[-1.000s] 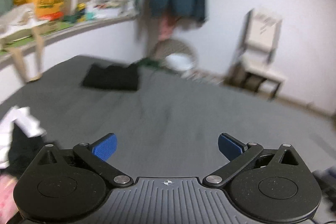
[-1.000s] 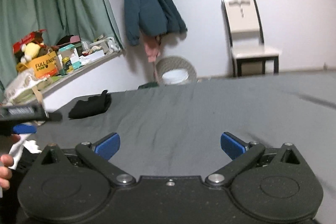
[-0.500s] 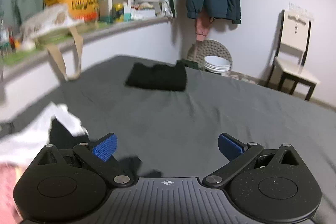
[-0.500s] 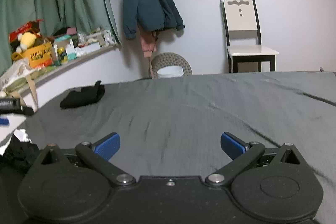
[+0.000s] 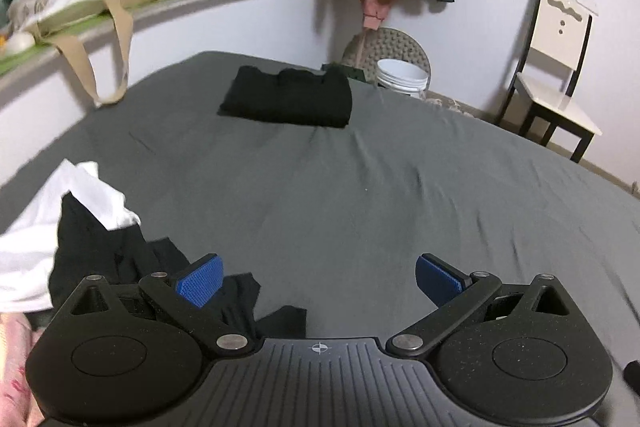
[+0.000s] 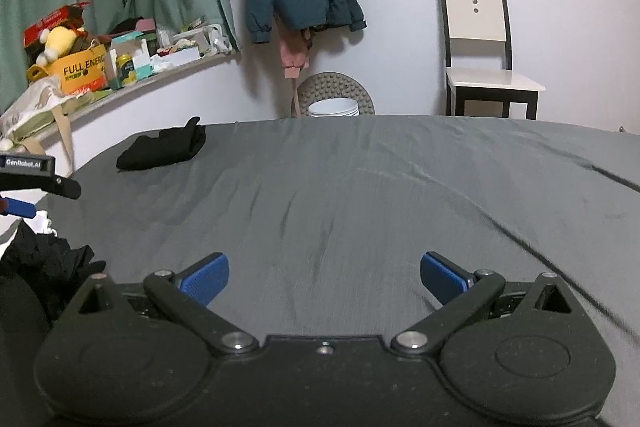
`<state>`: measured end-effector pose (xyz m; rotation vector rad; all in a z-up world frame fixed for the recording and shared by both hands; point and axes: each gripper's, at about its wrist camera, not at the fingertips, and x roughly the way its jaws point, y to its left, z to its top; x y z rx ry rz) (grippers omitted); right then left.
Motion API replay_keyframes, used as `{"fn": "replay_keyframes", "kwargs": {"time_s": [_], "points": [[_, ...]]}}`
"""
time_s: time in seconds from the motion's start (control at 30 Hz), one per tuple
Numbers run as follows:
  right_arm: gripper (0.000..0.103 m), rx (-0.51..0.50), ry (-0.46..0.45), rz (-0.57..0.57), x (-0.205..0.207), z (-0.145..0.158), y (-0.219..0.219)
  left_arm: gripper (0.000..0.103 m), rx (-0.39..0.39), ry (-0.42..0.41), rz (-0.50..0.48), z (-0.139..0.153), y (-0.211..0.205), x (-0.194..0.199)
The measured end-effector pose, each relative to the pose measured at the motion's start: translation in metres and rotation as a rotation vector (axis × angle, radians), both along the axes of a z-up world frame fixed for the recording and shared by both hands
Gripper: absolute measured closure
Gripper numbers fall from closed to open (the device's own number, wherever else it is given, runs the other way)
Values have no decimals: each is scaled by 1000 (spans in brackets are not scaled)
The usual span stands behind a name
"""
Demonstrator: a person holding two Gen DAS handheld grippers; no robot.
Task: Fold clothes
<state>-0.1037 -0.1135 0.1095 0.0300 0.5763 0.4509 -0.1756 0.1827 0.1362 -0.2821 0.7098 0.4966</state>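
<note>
- one black garment point(image 5: 286, 101) is seen folded into a flat rectangle at the far side of the grey bed sheet point(image 5: 380, 195); in the right wrist view the same garment point(image 6: 162, 149) is seen near the far left corner.
- a loose heap of unfolded clothes is found at the near left edge of the bed: a crumpled black garment point(image 5: 108, 255) lies partly over a white garment point(image 5: 48, 211), and a pink cloth point(image 5: 12, 359) is seen at the frame edge.
- the task is therefore judged as partly done: one piece lies folded, and several pieces are left to be folded.
- the left gripper point(image 5: 320, 277) is held just beside the heap, with the fingers spread wide and nothing between them.
- the right gripper point(image 6: 324, 277) is held over the bare sheet, also released and grasping nothing.
- the middle of the sheet is left free, where a next piece can probably be spread.
</note>
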Motion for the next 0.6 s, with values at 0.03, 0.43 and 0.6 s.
{"fn": "replay_keyframes", "kwargs": {"time_s": [0.03,0.43,0.6], "points": [[0,-2,1,2,0,0,0,0,12,-5,8,-1,-1,-1],[0,-16,-7,19,-5,3,1,0,126,-24,-34,4,-18,-2],[0,-25,1,18,-4,1,2,0,127,-28,-28,3,-17,-2]]}}
